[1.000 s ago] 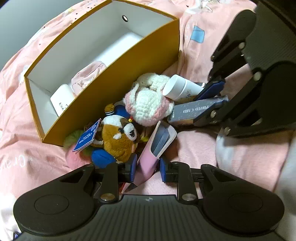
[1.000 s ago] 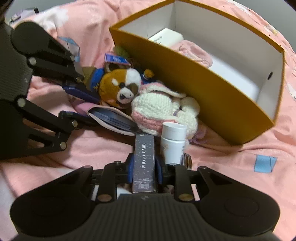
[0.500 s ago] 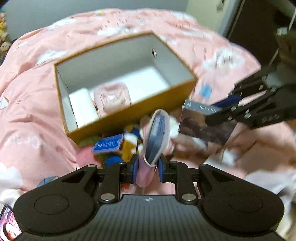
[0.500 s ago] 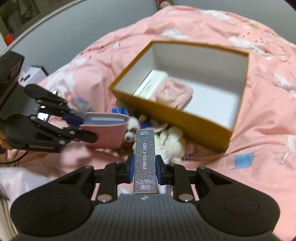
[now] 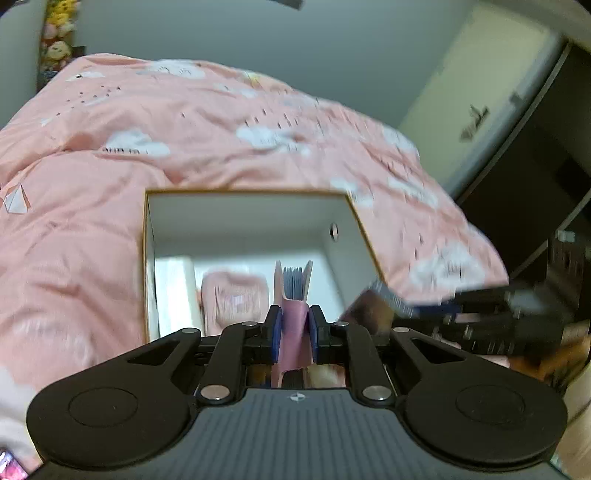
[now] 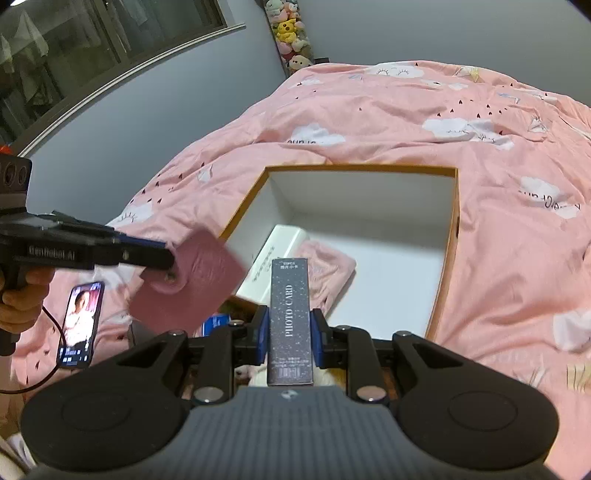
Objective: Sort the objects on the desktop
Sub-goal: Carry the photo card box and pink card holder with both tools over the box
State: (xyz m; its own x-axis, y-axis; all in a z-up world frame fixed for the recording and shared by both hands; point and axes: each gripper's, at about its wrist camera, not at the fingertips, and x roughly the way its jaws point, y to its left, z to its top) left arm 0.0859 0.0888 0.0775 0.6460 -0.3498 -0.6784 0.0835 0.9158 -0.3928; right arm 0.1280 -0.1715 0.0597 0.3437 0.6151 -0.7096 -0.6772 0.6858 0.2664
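Now the left gripper (image 5: 294,334) is closing on the pink card holder (image 5: 293,328); the right gripper (image 6: 289,334) clamps the photo card box (image 6: 290,321), and the open box (image 6: 448,258) lies ahead of both.

Soft cotton-looking quilt (image 6: 498,155), matt cardboard box (image 6: 448,236) with smooth white inside, speckled glossy card pack (image 6: 290,317), pink wallet (image 6: 192,280) possibly leatherette.

Bedroom: pink cloud-print duvet (image 6: 424,122), plush toys (image 6: 290,33) stacked.

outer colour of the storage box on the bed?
Mustard yellow outside, white inside. The storage box shows it best in the right wrist view, along its rim and right wall edge.
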